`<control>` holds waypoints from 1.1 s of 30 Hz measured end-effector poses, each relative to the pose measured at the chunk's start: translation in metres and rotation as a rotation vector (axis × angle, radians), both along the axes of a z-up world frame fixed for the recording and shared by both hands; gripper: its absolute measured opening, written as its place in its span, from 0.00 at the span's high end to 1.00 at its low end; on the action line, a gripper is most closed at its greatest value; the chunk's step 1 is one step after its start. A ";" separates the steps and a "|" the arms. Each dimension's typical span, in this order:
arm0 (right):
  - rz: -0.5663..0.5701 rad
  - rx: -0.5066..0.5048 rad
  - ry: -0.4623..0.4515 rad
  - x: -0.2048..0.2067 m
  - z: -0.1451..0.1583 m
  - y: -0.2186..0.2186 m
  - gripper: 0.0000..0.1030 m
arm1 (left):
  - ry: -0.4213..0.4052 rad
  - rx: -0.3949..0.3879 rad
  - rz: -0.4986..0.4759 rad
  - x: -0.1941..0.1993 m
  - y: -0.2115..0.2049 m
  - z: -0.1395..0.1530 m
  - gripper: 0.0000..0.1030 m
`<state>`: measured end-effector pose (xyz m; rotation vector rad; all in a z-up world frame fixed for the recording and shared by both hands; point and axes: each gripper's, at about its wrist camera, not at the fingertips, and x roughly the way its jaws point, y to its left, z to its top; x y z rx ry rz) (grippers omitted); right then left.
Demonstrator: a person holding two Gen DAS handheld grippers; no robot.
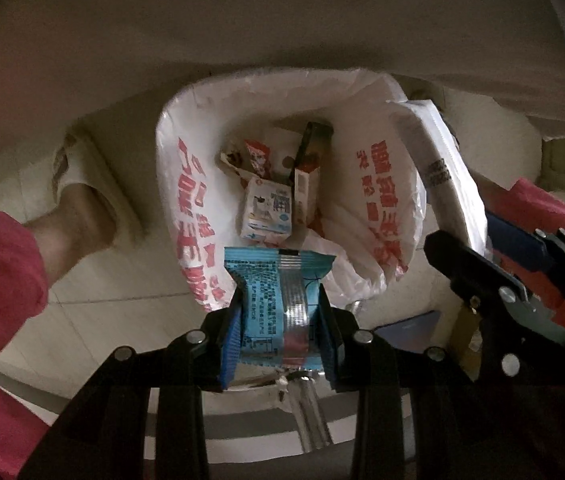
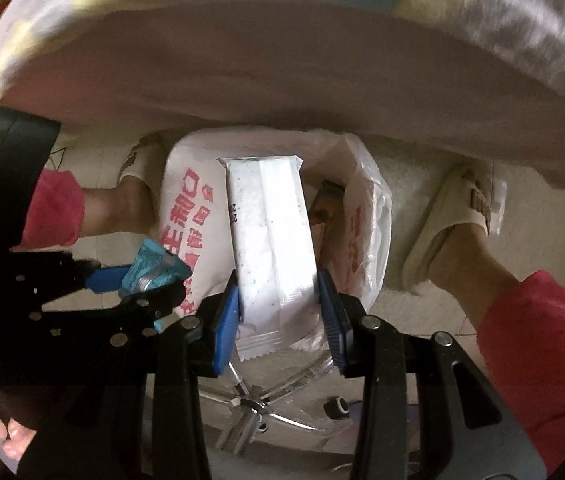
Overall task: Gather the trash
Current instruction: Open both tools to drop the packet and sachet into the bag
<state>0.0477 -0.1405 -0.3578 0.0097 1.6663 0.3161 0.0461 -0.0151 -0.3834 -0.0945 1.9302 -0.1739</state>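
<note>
My left gripper [image 1: 278, 312] is shut on a blue snack wrapper [image 1: 278, 304] and holds it over the near rim of an open white plastic bag [image 1: 186, 200] with red print. The bag holds a small milk carton [image 1: 268, 210] and other wrappers and boxes. My right gripper [image 2: 278, 308] is shut on a white speckled wrapper [image 2: 272, 240] above the same bag [image 2: 186, 200]. The right gripper with its white wrapper [image 1: 450, 184] shows at the right of the left wrist view. The left gripper with the blue wrapper [image 2: 154, 268] shows at the left of the right wrist view.
The bag stands on a pale tiled floor [image 1: 94, 284] under a table edge [image 2: 282, 60]. The person's feet in cream sandals [image 2: 454, 216] stand on either side of the bag. A chrome chair base [image 2: 250, 404] is below the grippers.
</note>
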 end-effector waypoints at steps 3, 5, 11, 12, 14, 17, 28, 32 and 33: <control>-0.033 0.000 0.012 0.003 -0.006 -0.003 0.64 | 0.021 0.002 0.010 0.002 0.000 -0.008 0.68; -0.063 0.009 0.021 0.006 -0.011 -0.005 0.64 | 0.023 0.007 0.006 0.002 -0.002 -0.011 0.68; -0.098 0.010 0.037 0.011 -0.021 -0.003 0.63 | 0.030 0.022 -0.010 0.001 -0.007 -0.015 0.68; -0.098 0.008 0.039 0.011 -0.023 -0.002 0.63 | 0.029 0.023 -0.010 0.001 -0.006 -0.016 0.68; -0.100 0.004 0.044 0.011 -0.026 -0.001 0.63 | 0.031 0.029 -0.005 0.002 -0.005 -0.016 0.68; -0.119 0.017 0.061 0.013 -0.031 -0.002 0.63 | 0.037 0.029 -0.003 0.002 -0.005 -0.018 0.68; -0.146 0.020 0.062 0.012 -0.031 -0.003 0.55 | 0.038 0.044 -0.001 0.003 -0.004 -0.017 0.41; -0.144 0.017 0.061 0.012 -0.031 -0.004 0.55 | 0.039 0.049 0.005 0.003 -0.002 -0.017 0.40; -0.144 0.015 0.060 0.013 -0.032 -0.003 0.55 | 0.038 0.051 0.006 0.004 -0.003 -0.016 0.39</control>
